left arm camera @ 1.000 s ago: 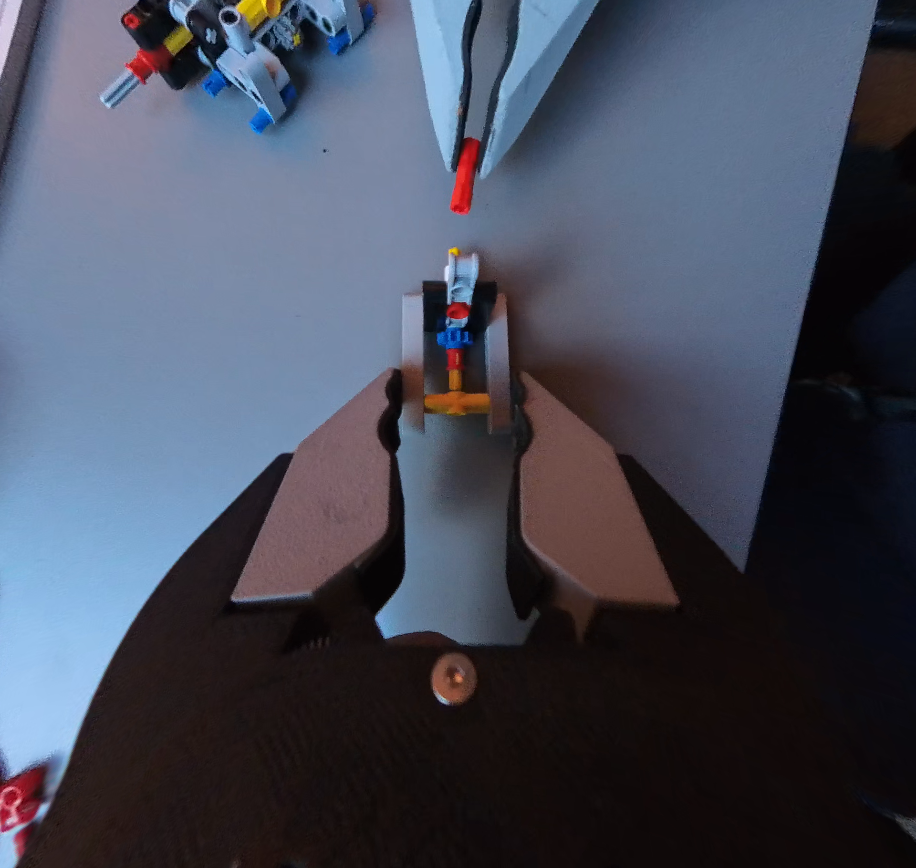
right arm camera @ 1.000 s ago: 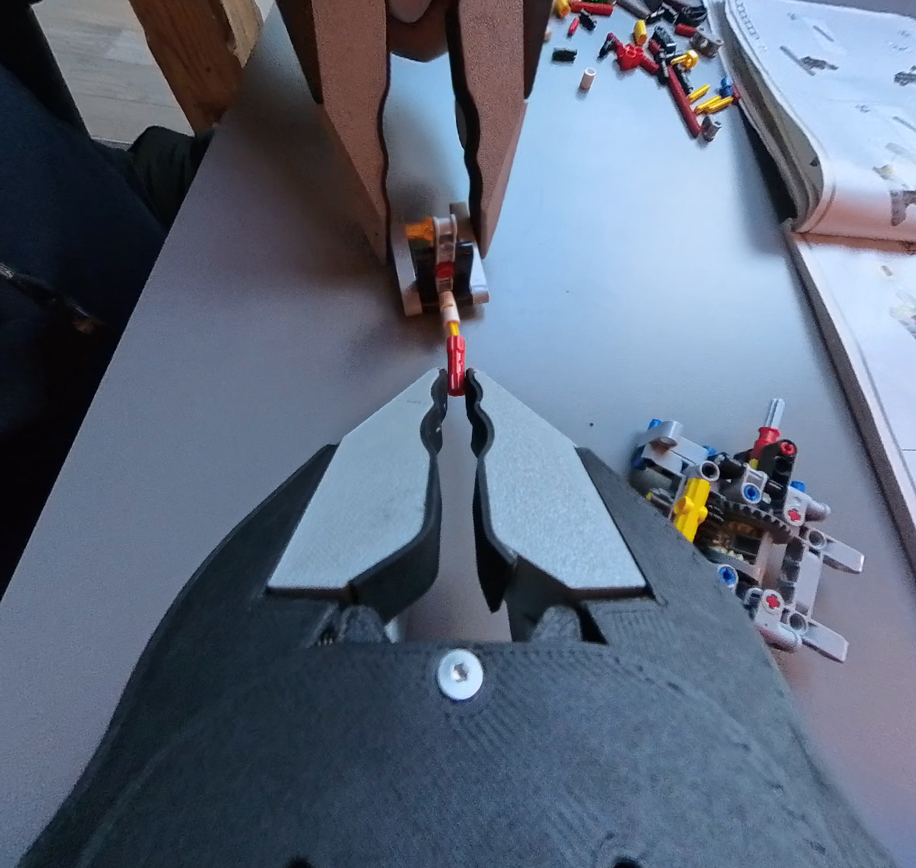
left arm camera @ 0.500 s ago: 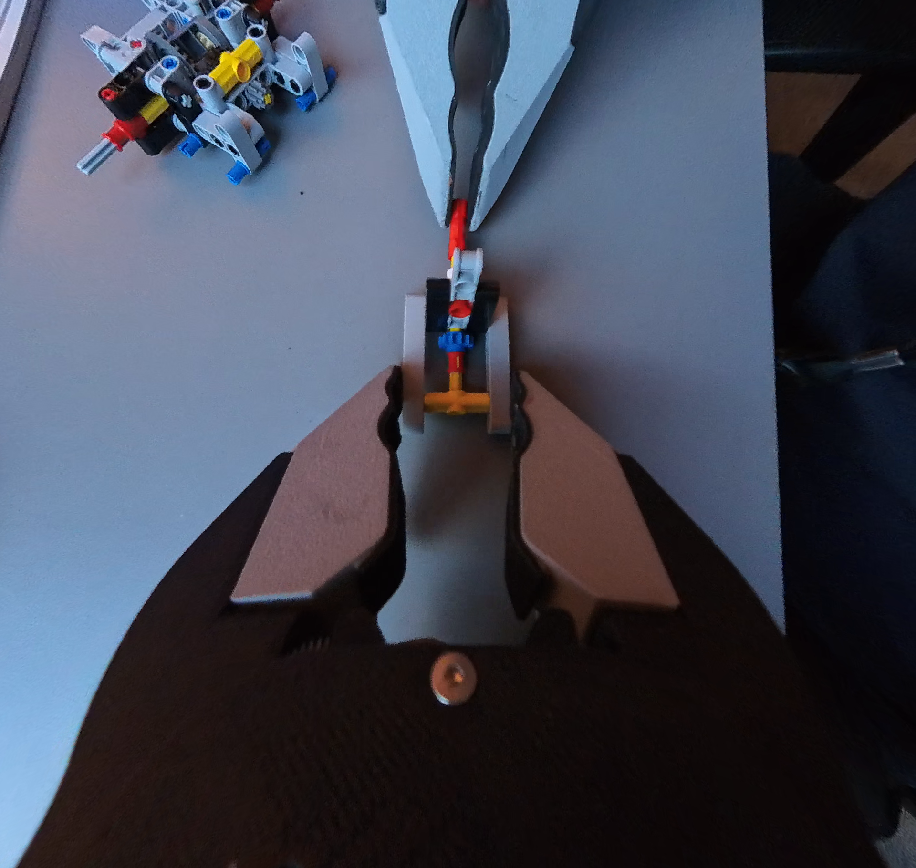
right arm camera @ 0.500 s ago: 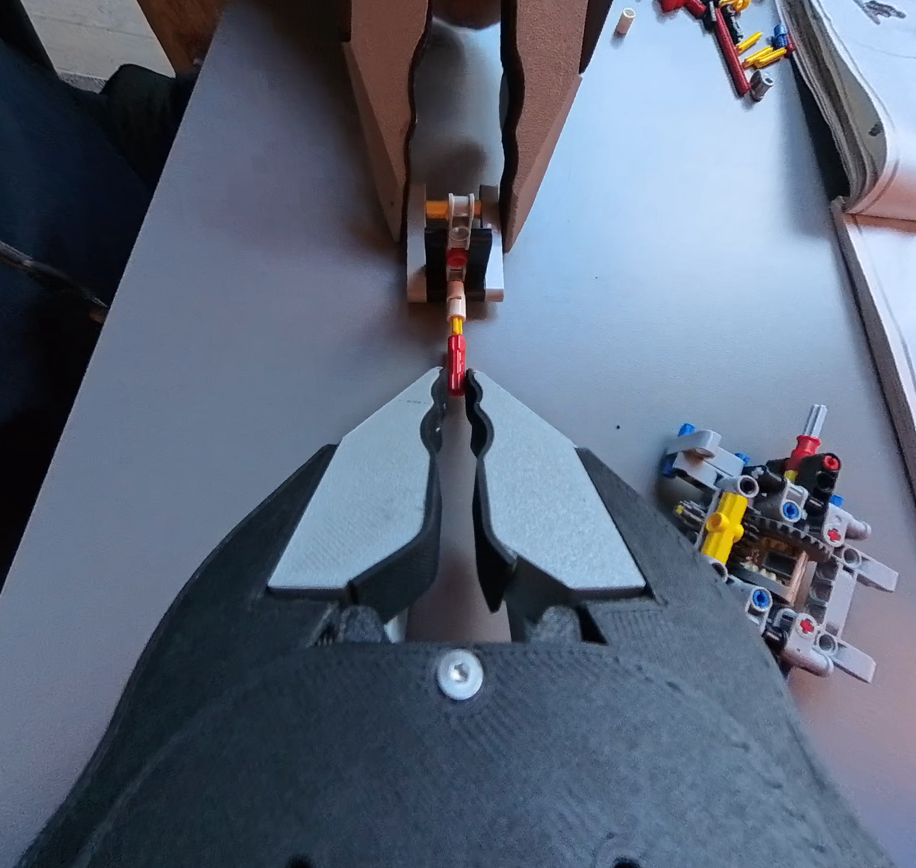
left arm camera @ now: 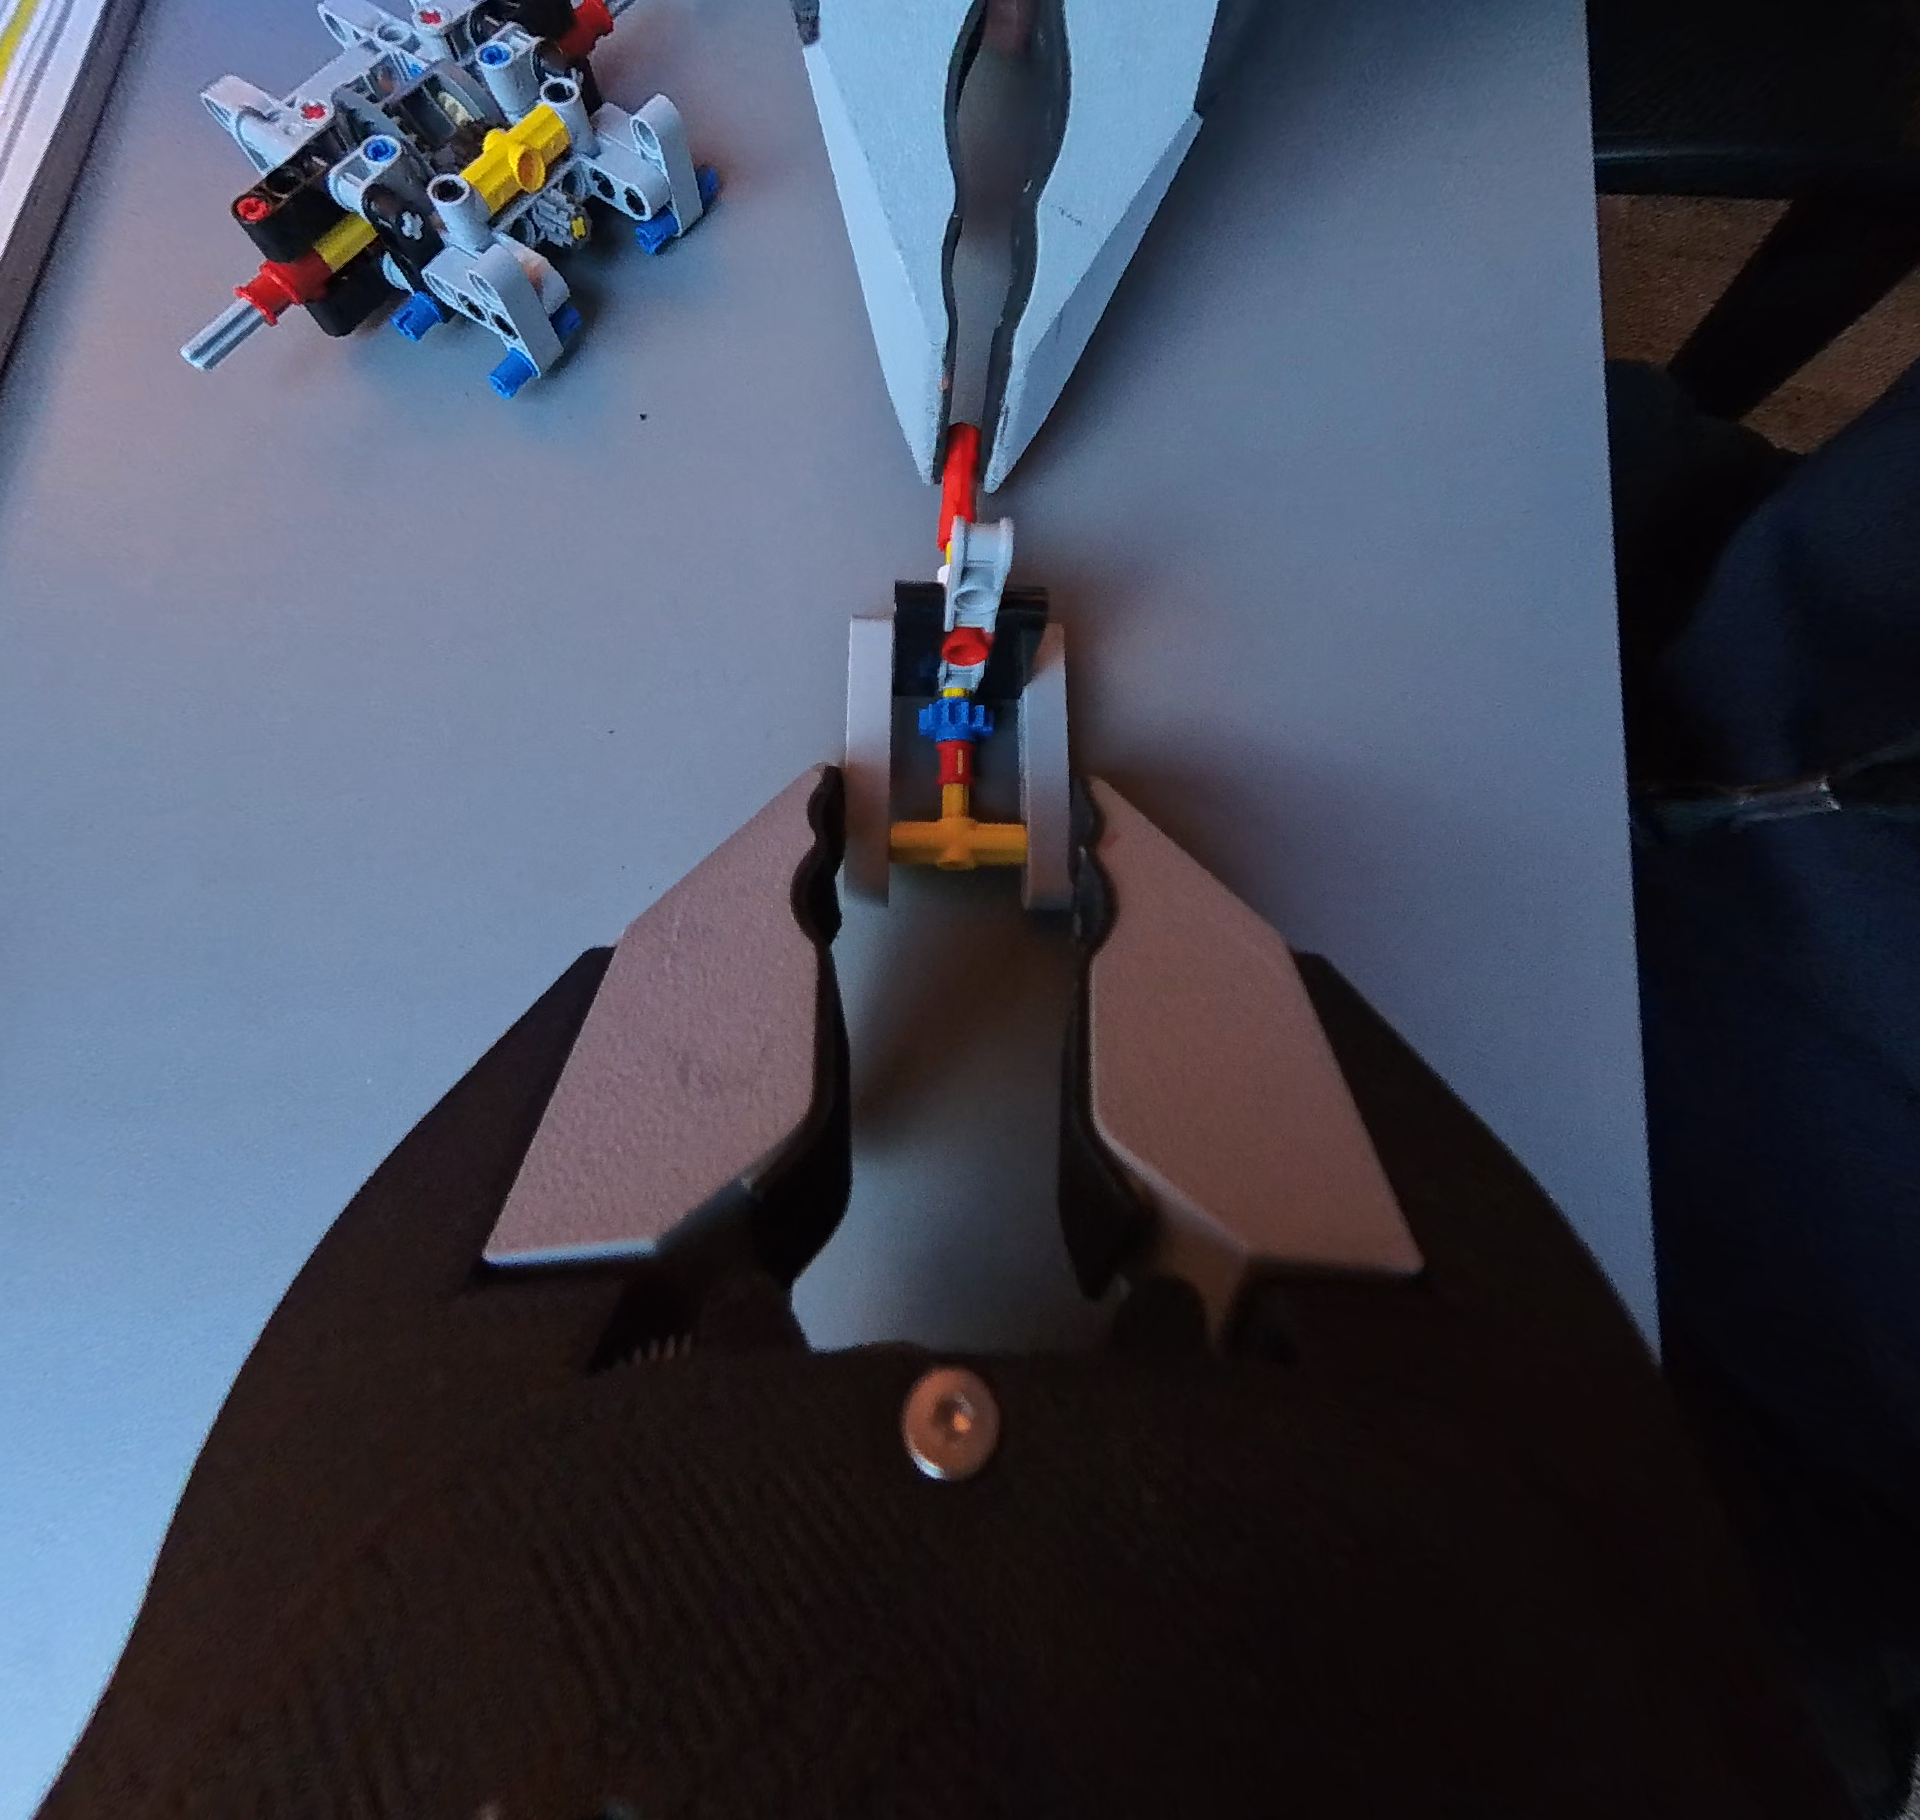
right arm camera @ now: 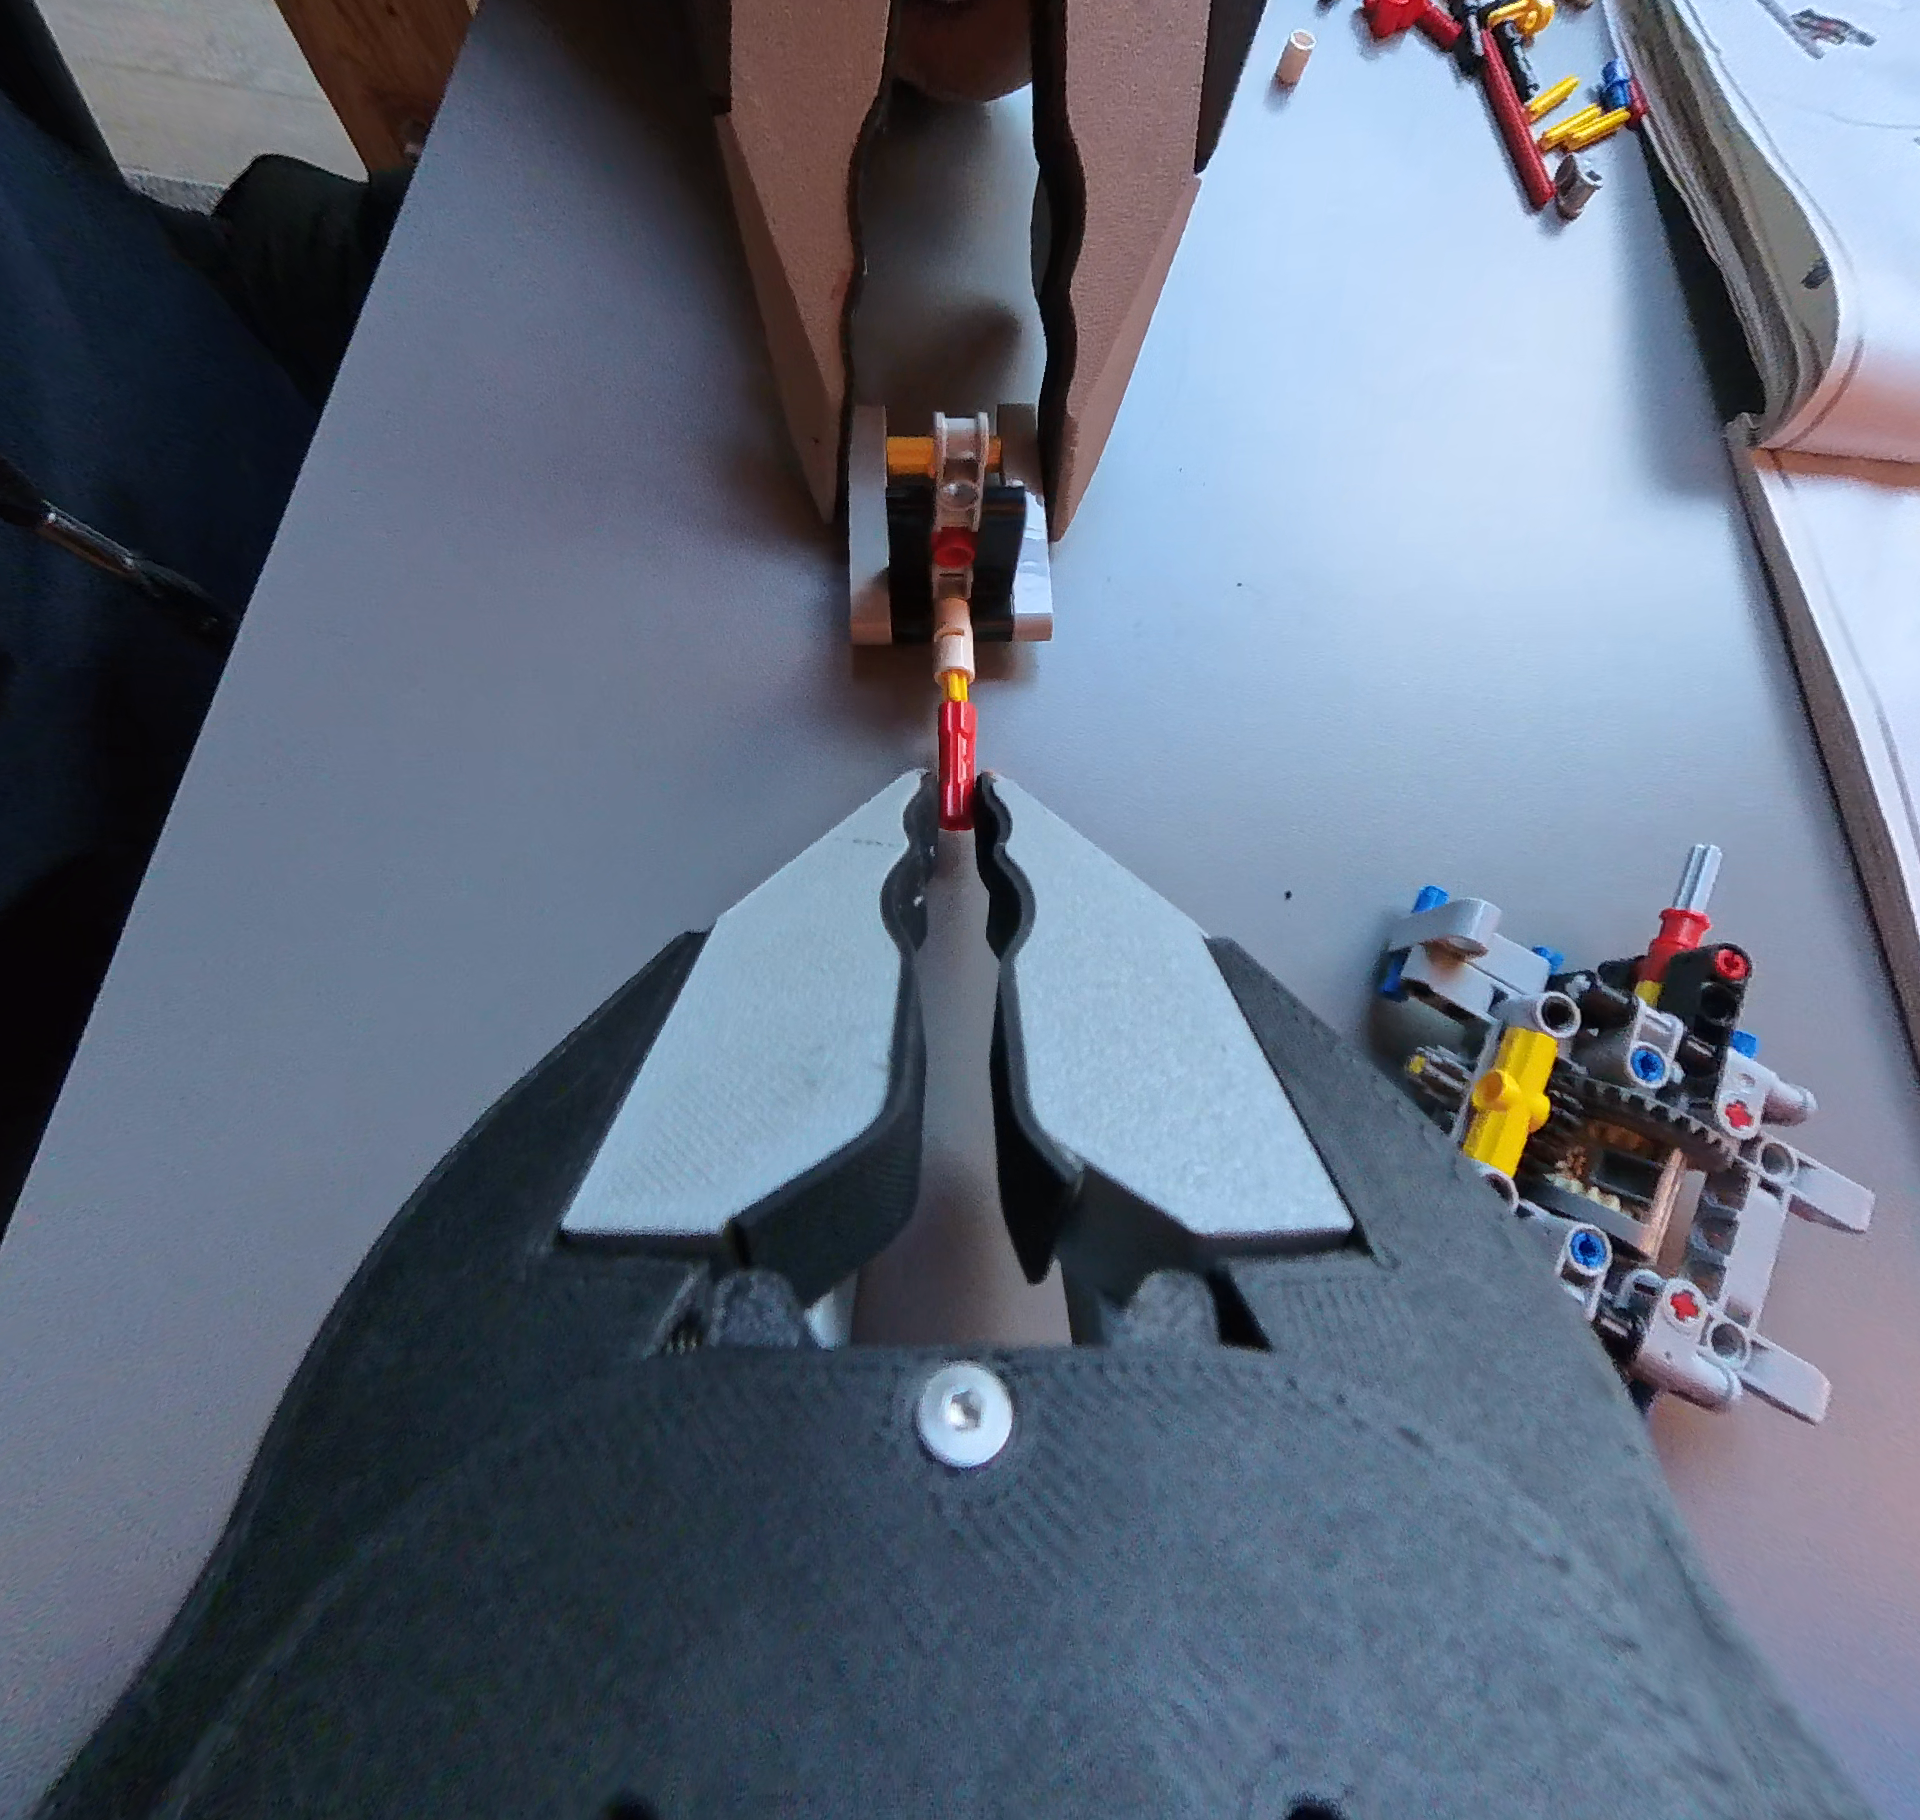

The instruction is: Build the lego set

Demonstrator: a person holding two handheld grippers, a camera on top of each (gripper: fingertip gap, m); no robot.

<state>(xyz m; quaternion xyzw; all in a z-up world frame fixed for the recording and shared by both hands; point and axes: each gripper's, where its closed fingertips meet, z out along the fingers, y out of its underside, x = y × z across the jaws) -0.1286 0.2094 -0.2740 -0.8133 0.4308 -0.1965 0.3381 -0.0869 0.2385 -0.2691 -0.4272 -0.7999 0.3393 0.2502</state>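
My right gripper (right arm camera: pixel 958 802): jaws clenched on 1 red sleeve (right arm camera: pixel 957 768), its far end on the yellow axle (right arm camera: pixel 956 687) ahead. Beyond: my left gripper (left arm camera: pixel 958 840), jaws gripping 1 small grey-black assembly (left arm camera: pixel 868 731) by its 2 side walls.

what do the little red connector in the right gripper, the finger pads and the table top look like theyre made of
Red connector: likely hard moulded plastic, glossy, with bright highlights.
Right gripper finger pads: seemingly dark rubbery material, matte, with wavy edges pressed on the connector.
Table: smooth matte grey surface, perhaps laminate; the core cannot be told.
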